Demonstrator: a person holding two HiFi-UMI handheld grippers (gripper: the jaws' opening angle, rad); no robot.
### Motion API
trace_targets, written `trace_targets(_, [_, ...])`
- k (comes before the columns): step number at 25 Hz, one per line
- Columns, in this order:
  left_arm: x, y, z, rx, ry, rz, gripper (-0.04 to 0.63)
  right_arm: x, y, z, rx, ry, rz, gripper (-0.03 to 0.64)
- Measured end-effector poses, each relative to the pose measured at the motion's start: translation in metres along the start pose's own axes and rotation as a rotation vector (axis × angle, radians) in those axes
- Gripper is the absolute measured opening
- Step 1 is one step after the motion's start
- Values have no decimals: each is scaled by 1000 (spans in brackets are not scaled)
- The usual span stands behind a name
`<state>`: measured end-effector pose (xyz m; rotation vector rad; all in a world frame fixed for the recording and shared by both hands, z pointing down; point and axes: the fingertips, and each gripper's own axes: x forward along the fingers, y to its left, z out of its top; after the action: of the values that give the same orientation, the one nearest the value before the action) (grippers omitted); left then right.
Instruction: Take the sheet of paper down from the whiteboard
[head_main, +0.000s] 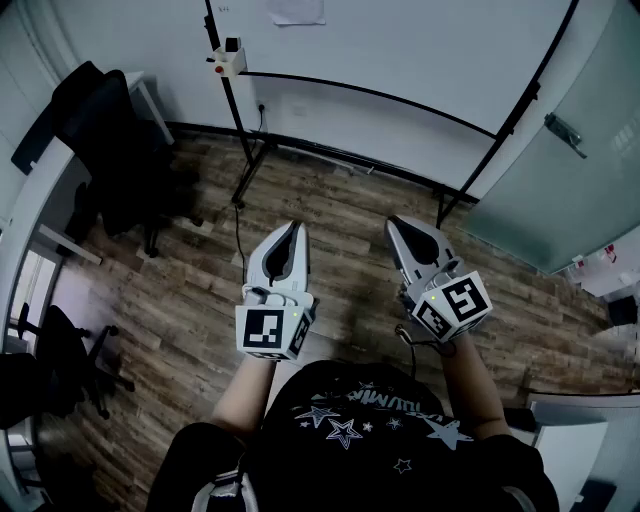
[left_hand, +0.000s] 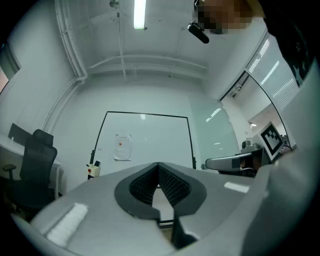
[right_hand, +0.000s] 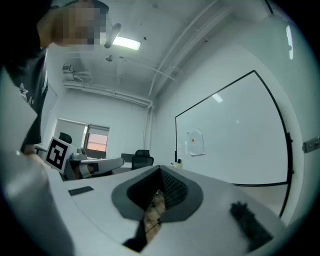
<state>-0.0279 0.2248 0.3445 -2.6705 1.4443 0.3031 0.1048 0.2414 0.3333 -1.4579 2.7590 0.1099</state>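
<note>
The left gripper (head_main: 293, 230) and right gripper (head_main: 398, 224) hung side by side over the wooden floor (head_main: 180, 300), well apart from the paper (head_main: 297, 10) on the whiteboard (head_main: 420, 50).

White paper (left_hand: 122, 147) with orange dot (left_hand: 120, 144), black-framed whiteboard (left_hand: 160, 137), brown wood-plank floor (head_main: 340, 225)

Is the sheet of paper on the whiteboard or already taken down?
On the whiteboard: the sheet of paper hangs flat against it in both gripper views, far from the jaws.
</note>
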Motion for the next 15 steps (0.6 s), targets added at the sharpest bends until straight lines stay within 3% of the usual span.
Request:
trace_targets(9, [-11,-4,2,-13,26,61,8,-4,-3,-7,34,7,37,15])
trace_targets(15, [-19,-3,1,24,25,84,9,-5,-6,-9,40,13,57,15])
